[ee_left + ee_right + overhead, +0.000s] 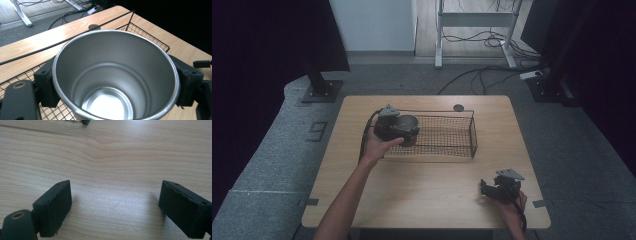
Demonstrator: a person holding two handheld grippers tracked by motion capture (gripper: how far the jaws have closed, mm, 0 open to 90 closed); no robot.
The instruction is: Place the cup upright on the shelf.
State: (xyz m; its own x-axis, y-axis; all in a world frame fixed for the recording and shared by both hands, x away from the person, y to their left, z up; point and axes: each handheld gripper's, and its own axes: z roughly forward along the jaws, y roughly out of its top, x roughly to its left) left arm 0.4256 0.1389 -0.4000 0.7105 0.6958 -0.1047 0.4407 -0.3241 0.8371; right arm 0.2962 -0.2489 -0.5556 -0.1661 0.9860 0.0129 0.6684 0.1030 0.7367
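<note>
Wooden table carries a black wire basket across its far middle, long axis running left to right. At the basket's left end the left gripper is clamped on a steel cup, jaws pressing the wall from both sides. The cup stands upright, mouth up and empty, over the basket's left portion; whether its base touches the mesh I cannot tell. The basket's free length stretches rightward from the cup, so any setting-down likely falls to the left hand, which is far nearer. The right gripper rests at the near right corner, well apart, jaws spread wide over bare wood. No brand, label or writing is readable anywhere.
</note>
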